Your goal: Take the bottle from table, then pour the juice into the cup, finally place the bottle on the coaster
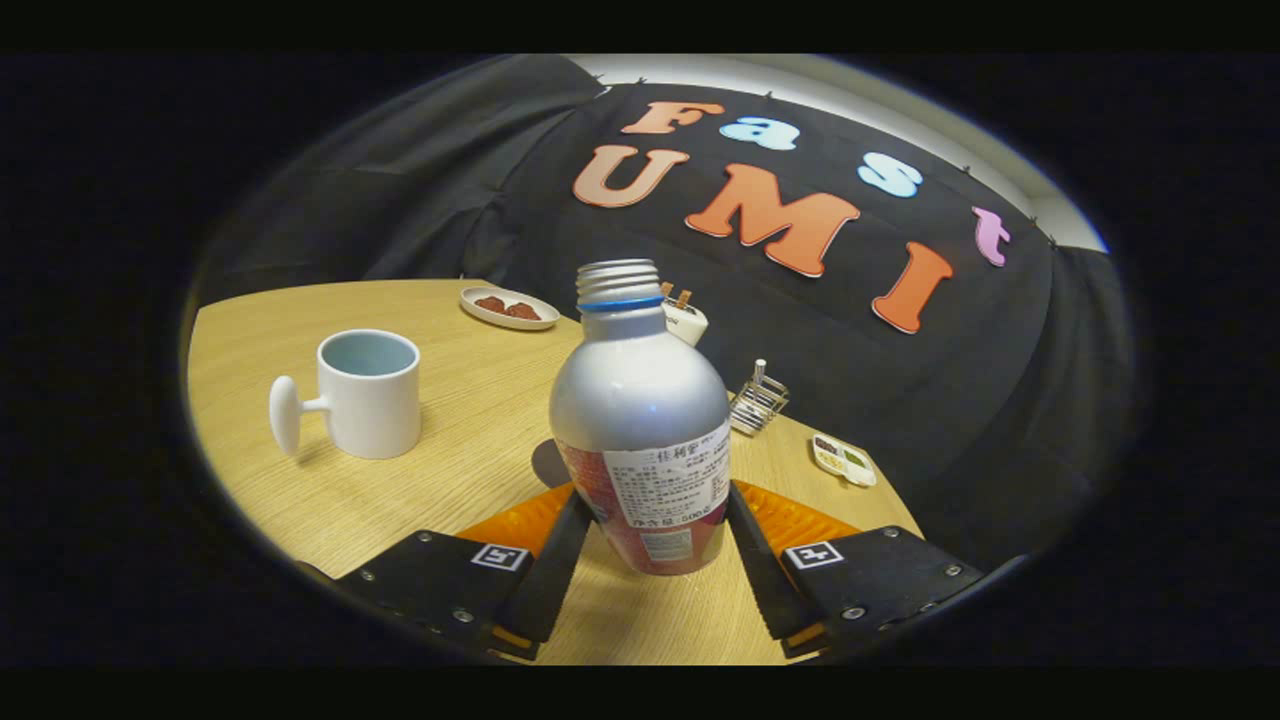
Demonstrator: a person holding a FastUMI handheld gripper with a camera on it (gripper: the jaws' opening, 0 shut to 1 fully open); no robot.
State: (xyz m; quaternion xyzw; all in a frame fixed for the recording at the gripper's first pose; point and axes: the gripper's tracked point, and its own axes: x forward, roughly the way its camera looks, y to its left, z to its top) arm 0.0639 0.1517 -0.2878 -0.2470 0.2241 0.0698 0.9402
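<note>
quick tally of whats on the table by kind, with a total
bottle, between the gripper fingers: 1
cup: 1
small dishes: 2
wire rack: 1
white holder behind the bottle: 1
total: 6

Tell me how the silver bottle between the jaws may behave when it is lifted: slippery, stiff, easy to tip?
The bottle looks like smooth metal, so probably stiff but somewhat slippery. It is tall and uncapped, so tilting may spill juice. The gripper jaws flank its lower body; a low hold might let it lean.
</note>
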